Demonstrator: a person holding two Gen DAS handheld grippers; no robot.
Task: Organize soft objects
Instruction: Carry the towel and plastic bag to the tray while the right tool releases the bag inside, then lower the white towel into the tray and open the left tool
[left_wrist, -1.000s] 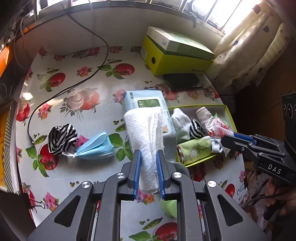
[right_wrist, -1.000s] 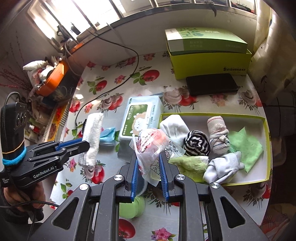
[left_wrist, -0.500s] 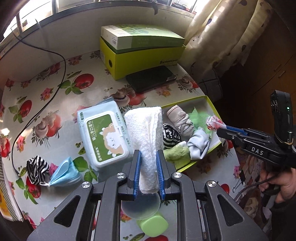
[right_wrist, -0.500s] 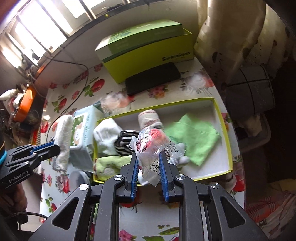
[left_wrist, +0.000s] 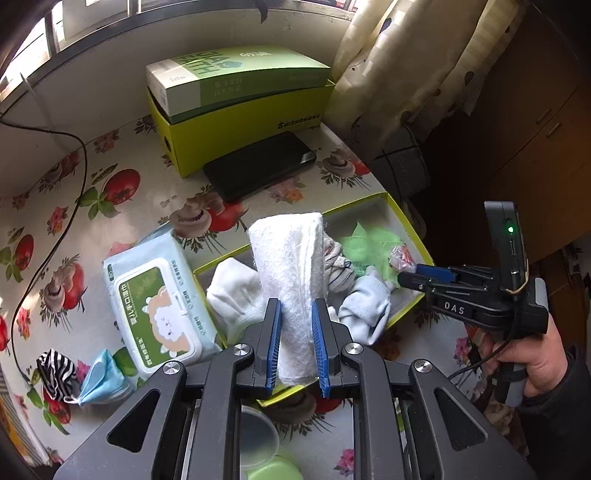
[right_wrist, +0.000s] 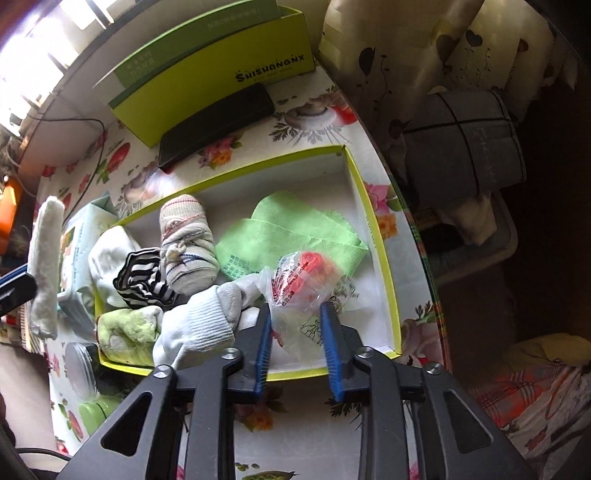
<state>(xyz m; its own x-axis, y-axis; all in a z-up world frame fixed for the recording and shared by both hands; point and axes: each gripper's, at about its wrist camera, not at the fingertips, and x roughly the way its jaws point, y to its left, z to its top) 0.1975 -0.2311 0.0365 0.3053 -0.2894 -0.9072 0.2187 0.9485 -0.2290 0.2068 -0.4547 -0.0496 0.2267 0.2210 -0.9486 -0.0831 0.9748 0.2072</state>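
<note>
Left gripper (left_wrist: 295, 347): blue-padded jaws clenched on a rolled white towel (left_wrist: 290, 273), which stands upright between them above the near left part of the tray. Right gripper (right_wrist: 297, 345): jaws pressing the lower edge of a clear plastic bag (right_wrist: 301, 286) with red contents, though whether the grip is firm cannot be told from this angle; the bag hangs over the tray's near middle. Tray: shallow yellow-rimmed box (right_wrist: 376, 236) with white floor, lying on a table (left_wrist: 122, 206) covered in a tomato-and-flower print cloth. Tray contents: green cloth (right_wrist: 291, 236) toward the far right; beige striped sock roll (right_wrist: 186, 243) at centre; black-and-white striped bundle (right_wrist: 142, 275) just left of it; white sock (right_wrist: 107, 254) at the left wall; pale grey socks (right_wrist: 207, 314) at the near side; light green plush item (right_wrist: 125, 328) in the near left corner. Outside the tray: wet-wipes pack (left_wrist: 159, 299) just beside its left wall; blue face mask (left_wrist: 101, 380) and a second striped bundle (left_wrist: 55, 373) further left, touching one another; black phone (left_wrist: 258, 164) in front of a yellow-green box (left_wrist: 236, 122) at the far edge; black cable (left_wrist: 74, 206) across the left of the table.
</note>
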